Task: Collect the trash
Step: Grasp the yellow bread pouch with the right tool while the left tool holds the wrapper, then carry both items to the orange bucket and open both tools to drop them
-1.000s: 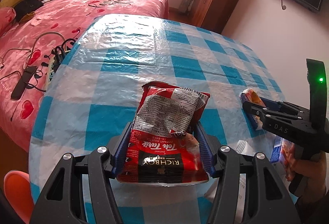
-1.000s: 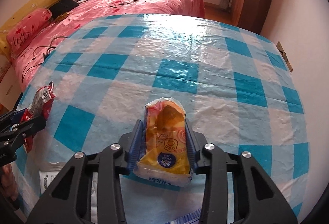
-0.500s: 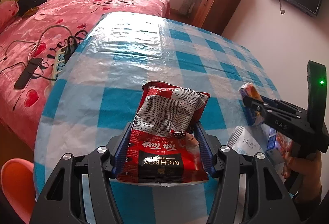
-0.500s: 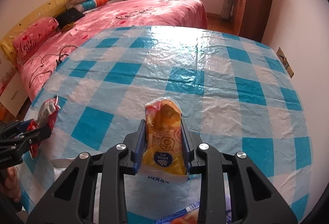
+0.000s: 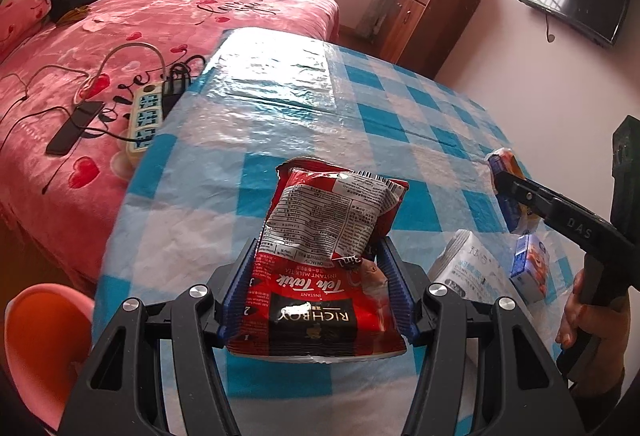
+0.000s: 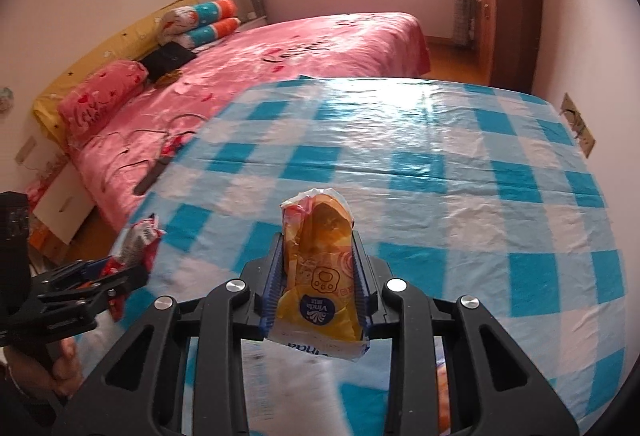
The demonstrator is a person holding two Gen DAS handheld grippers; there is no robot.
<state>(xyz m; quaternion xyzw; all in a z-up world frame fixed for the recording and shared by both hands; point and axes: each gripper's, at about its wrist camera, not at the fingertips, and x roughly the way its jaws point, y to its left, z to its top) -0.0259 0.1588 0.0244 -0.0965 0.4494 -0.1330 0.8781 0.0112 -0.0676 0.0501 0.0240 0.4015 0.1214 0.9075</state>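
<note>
My left gripper (image 5: 316, 268) is shut on a red Richboy milk tea packet (image 5: 320, 260) and holds it above the near edge of the blue checked table (image 5: 360, 104). My right gripper (image 6: 318, 272) is shut on a yellow Vinda tissue wrapper (image 6: 320, 276), held above the table (image 6: 440, 156). In the left wrist view the right gripper (image 5: 510, 192) shows at the right with the wrapper (image 5: 506, 162) in it. In the right wrist view the left gripper (image 6: 120, 272) shows at the lower left with the red packet (image 6: 140, 240).
A white tissue pack (image 5: 468, 268) and a small blue and orange box (image 5: 530, 268) lie on the table near its front right. A pink bed (image 5: 120, 48) with a power strip (image 5: 146, 116) stands left. An orange stool (image 5: 40, 328) is at lower left.
Both grippers have risen and pulled back from the table, each keeping its wrapper. More of the room and the table's near edge shows now.
</note>
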